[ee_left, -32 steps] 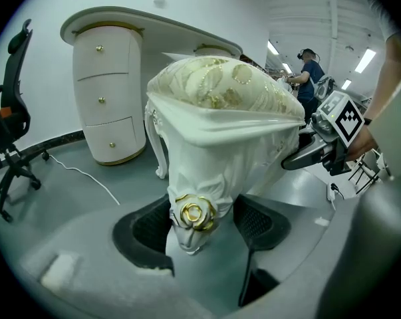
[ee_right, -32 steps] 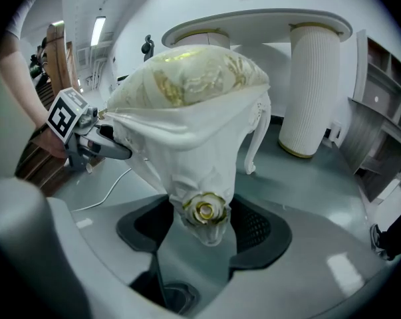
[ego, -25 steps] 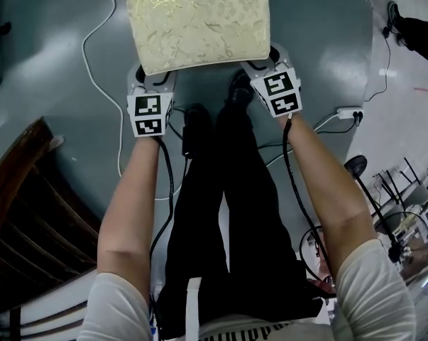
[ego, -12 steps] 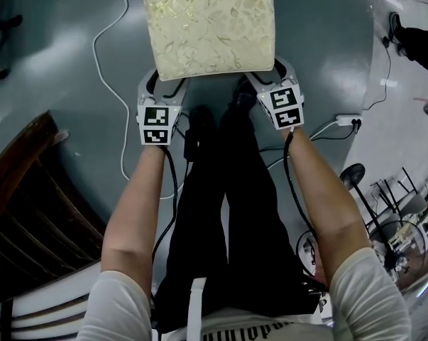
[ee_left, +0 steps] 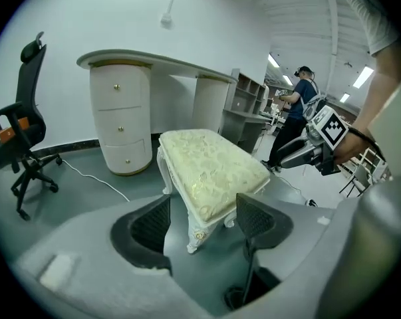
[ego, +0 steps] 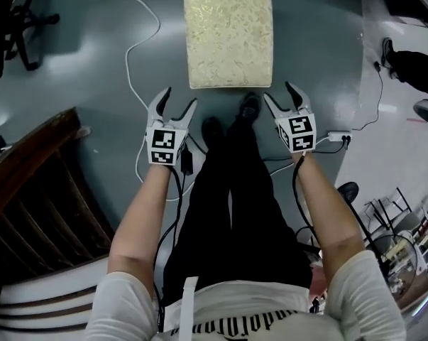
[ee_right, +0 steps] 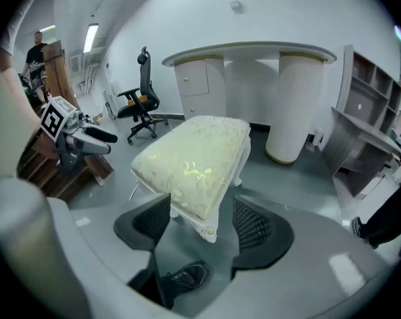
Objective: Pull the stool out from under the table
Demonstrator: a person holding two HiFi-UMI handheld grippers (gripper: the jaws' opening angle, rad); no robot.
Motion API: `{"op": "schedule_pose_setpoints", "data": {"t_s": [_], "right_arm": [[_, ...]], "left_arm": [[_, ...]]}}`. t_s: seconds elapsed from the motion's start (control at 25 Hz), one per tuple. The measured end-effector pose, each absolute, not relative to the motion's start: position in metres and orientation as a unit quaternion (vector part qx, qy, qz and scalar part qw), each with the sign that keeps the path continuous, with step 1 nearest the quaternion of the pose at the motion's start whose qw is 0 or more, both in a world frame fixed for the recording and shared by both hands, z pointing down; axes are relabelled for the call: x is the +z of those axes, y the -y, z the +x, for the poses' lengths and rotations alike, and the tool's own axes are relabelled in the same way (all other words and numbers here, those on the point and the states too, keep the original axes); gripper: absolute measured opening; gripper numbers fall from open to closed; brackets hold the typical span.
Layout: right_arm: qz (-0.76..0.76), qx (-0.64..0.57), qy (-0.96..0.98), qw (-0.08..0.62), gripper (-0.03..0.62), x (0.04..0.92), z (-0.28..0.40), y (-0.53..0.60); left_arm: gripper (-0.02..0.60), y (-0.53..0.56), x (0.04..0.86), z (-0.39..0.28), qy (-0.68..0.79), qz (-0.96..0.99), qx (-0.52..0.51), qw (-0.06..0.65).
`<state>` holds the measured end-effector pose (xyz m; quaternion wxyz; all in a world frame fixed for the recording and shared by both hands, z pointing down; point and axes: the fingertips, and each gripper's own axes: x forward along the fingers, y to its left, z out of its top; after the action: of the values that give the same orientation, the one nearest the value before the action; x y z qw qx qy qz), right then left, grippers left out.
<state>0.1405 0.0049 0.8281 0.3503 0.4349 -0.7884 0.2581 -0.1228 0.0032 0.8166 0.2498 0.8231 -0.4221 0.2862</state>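
Fingers (ee_left: 150,226) on the left gripper (ego: 179,99) and the right gripper (ego: 280,94) stand wide apart, having just been opening, and they hold nothing. Each gripper view shows only a far corner of the stool (ego: 228,30) through the gap, well clear of the pads. Both grippers hang just beside the seat's near corners, one on each side, without touching it.

The stool stands on open floor (ego: 320,41) in front of the table (ee_left: 153,62), apart from it, so the pull looks done.

Several things could still go wrong:
- The near edge sits close to the person's shoes (ee_right: 183,276), so a step forward could knock the stool back or trip the person.
- A white cable (ego: 139,41) lies on the floor to the stool's left. Dragging the stool that way could snag a leg on it.
- If the person grips again, the padded edge probably gives under the pads, and a shallow bite on the cushion alone could slip off.

The seat is a rectangle of pale cream and gold fabric with a leafy pattern, plump and rounded at the rim. Below it is a white frame with curved, carved legs (ee_left: 195,234), with a small rosette at the corner.
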Motion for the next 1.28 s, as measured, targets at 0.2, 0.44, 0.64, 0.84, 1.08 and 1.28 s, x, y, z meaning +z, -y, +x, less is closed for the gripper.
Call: {"op": "schedule_pose_setpoints", "data": {"t_s": [0.2, 0.44, 0.64, 0.84, 1.08, 1.28], "right_arm": [[0.43, 0.235, 0.808, 0.327, 0.278, 0.729, 0.121, 0.009], [0.426, 0.208, 0.829, 0.297, 0.25, 0.594, 0.099, 0.019], [0.419, 0.191, 0.843, 0.278, 0.221, 0.504, 0.084, 0.026], [0.426, 0.165, 0.854, 0.248, 0.176, 0.424, 0.066, 0.039], [0.427, 0.119, 0.871, 0.212, 0.119, 0.326, 0.034, 0.051], [0.437, 0.085, 0.879, 0.169, 0.05, 0.241, 0.025, 0.042]], "left_arm": [[0.304, 0.002, 0.721, -0.126, 0.416, 0.838, 0.272, 0.225], [0.262, 0.011, 0.595, -0.139, 0.427, 0.846, 0.239, 0.212], [0.19, 0.026, 0.499, -0.153, 0.435, 0.854, 0.22, 0.183], [0.135, 0.037, 0.406, -0.166, 0.444, 0.861, 0.187, 0.165], [0.073, 0.037, 0.311, -0.176, 0.449, 0.872, 0.143, 0.134], [0.008, 0.019, 0.248, -0.174, 0.435, 0.884, 0.127, 0.113]]}}
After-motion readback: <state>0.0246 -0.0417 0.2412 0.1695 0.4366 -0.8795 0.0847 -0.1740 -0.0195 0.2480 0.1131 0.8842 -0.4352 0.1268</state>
